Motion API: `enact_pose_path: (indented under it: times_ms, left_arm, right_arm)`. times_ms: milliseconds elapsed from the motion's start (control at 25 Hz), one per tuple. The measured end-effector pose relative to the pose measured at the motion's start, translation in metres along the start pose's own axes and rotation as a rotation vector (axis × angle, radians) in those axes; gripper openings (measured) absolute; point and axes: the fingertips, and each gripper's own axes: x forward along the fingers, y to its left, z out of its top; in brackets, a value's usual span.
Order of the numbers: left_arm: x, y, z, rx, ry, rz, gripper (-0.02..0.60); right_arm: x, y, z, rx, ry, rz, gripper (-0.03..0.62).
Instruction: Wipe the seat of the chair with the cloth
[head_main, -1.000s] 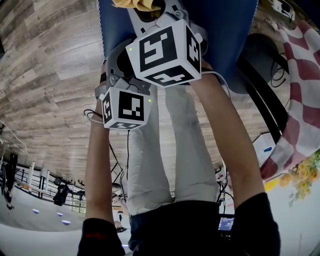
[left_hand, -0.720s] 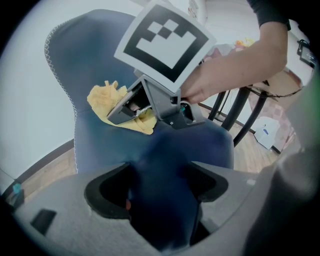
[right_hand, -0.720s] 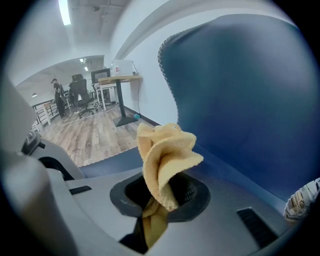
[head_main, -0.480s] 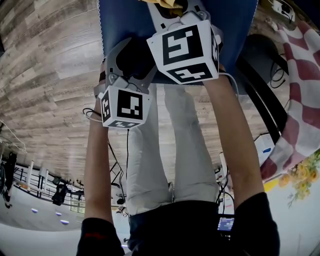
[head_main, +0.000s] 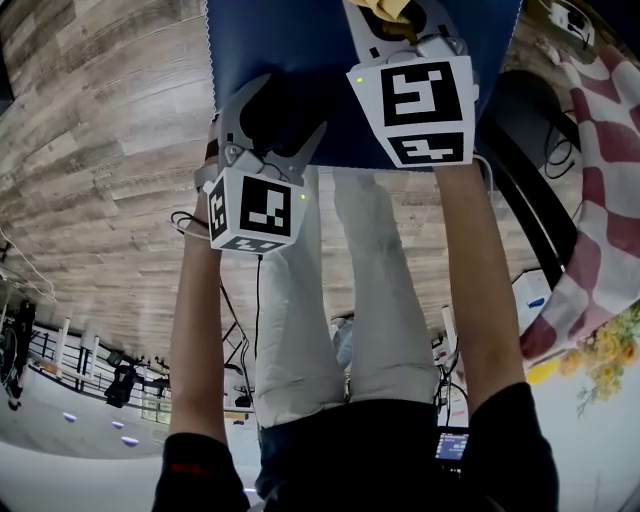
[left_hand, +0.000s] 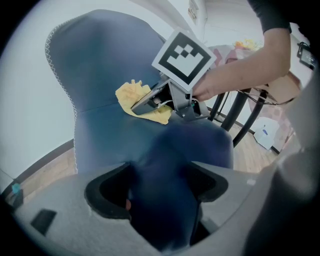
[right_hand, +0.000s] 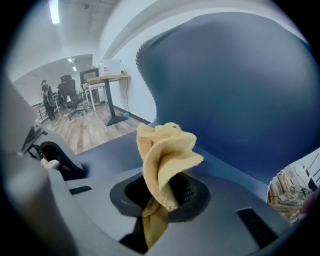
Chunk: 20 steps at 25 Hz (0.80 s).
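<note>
Head view first: the blue chair seat (head_main: 300, 50) fills the top edge. The left hand-held gripper (head_main: 275, 118) sits at the seat's front edge, its two grey jaws straddling that edge. The right hand-held gripper (head_main: 403, 25) reaches farther over the seat toward its back, with the yellow cloth (head_main: 385, 8) at its tip. Below the seat's front edge are the person's light trousers (head_main: 300, 320) and the wooden floor (head_main: 100, 150). Checked fabric (head_main: 600, 140) hangs off to the seat's right.

Left gripper view: the left hand-held gripper (left_hand: 160, 200) is clamped on the seat's padded front edge, which fills the gap between its jaws. Across the seat (left_hand: 110, 140), the right hand-held gripper (left_hand: 139, 106) holds the cloth (left_hand: 129, 92) down where the seat meets the backrest (left_hand: 100, 55).

Right gripper view: the right hand-held gripper (right_hand: 157, 200) pinches the cloth (right_hand: 167, 150), which bunches up out of the jaws over the seat's rear. The backrest (right_hand: 230, 85) rises just behind it.
</note>
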Motion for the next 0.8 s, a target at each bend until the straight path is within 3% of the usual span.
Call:
enact_pose_path:
  times_ms: [800]
  left_arm:
    - [0.0,0.0,0.001,0.002,-0.004,0.002,0.348]
  right_arm:
    - [-0.035,-0.057,-0.038,0.037,0.022,-0.075,0.055]
